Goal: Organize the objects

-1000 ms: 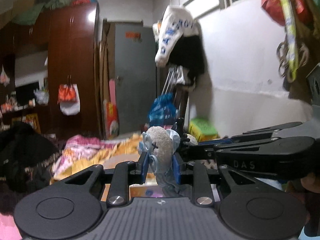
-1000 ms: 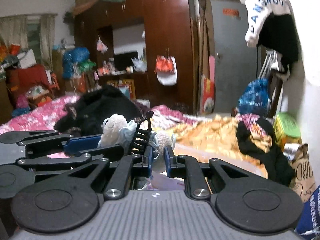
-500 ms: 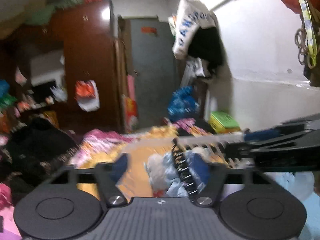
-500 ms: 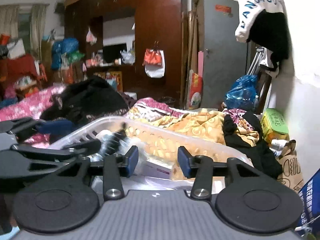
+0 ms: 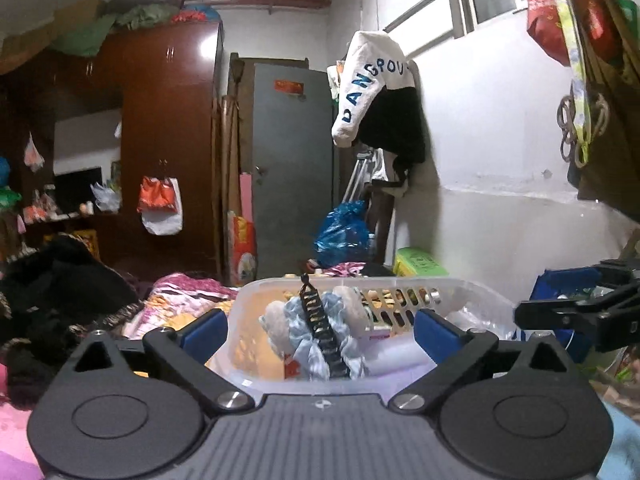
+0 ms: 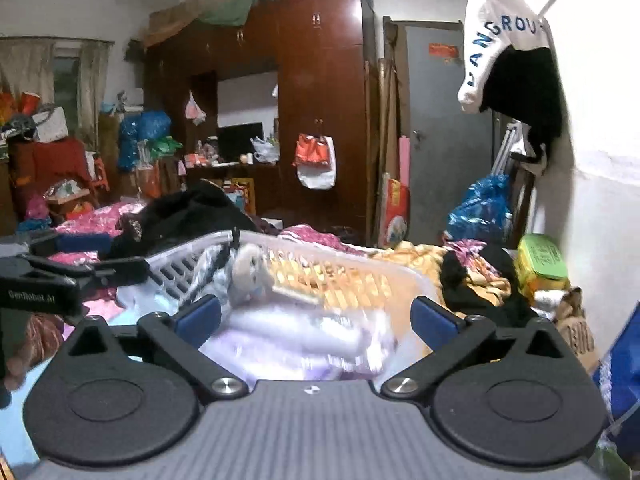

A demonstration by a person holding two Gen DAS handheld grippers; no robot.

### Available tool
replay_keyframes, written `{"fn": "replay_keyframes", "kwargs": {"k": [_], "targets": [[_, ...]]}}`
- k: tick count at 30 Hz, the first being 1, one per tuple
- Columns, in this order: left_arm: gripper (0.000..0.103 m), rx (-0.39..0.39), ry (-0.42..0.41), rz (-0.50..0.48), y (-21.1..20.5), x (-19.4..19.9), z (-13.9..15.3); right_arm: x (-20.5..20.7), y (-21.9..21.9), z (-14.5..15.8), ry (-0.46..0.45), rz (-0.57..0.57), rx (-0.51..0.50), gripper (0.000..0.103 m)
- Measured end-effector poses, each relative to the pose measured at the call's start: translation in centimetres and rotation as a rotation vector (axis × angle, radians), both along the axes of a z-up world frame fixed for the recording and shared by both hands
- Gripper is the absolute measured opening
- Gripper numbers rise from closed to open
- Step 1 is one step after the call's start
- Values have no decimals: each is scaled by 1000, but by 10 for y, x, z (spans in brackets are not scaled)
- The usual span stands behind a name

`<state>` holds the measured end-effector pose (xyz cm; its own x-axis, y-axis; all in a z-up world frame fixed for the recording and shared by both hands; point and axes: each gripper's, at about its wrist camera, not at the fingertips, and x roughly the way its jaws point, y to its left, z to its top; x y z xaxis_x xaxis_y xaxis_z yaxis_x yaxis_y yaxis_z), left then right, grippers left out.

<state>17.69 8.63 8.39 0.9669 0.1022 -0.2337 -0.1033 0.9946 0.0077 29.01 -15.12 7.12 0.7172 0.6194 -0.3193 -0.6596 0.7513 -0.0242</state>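
A clear plastic basket [image 5: 460, 292] sits on the bed in front of both grippers. Inside it lies a small plush toy with a light blue bow [image 5: 320, 328] and a black comb-like hair clip [image 5: 320, 332] across it. The toy also shows in the right wrist view [image 6: 248, 268], inside the basket [image 6: 360, 268]. My left gripper [image 5: 320, 330] is open and empty, its blue pads wide apart on either side of the toy. My right gripper [image 6: 316, 316] is open and empty above pale packets in the basket. Each gripper shows at the edge of the other's view.
The bed is covered with an orange blanket [image 6: 416, 256] and pink bedding [image 5: 188, 292], with a black garment [image 5: 60, 292] at left. A white wall [image 5: 500, 200] stands close on the right. A green box [image 6: 540, 260] and a dark wardrobe [image 6: 320, 120] lie beyond.
Both grippers were shut on the plush toy and clip a second ago. Both have opened wide, and the toy with the clip has dropped into the basket.
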Motion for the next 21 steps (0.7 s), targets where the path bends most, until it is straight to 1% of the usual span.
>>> {"fn": "replay_keyframes", "kwargs": {"k": [2,3,4,7,9,10,11,14,17,19,21], "targets": [[101,34,11,22,-8,-13,1,-18,-1,-3,-75,-62,-45,103],[101,43,21,29,-11,-18,3,-28,-5,-4,-106,-70,-41,103],[101,48,25,28,-14,-25,4,-38,-11,-3,-115,-73,-28,103],[101,27,47,-14,-19,-51,9,-61,-33,4,-61,-44,9,103],[101,-7,69,-33,-22,-71,11,-74,-48,10,-6,17,32,103],[101,-23,66,-52,-25,-84,10,-80,-55,11,19,52,45,103],[101,-34,66,-75,-29,-96,10,-88,-62,11,29,61,67,103],[101,-25,39,-81,-45,-130,5,-105,-75,7,23,29,104,103],[101,-22,19,-70,-56,-146,0,-113,-80,2,21,17,118,103],[101,-21,39,-68,-63,-149,-4,-110,-77,0,41,27,116,103],[101,-6,70,-80,-68,-146,-9,-109,-75,-2,34,27,110,103]]}}
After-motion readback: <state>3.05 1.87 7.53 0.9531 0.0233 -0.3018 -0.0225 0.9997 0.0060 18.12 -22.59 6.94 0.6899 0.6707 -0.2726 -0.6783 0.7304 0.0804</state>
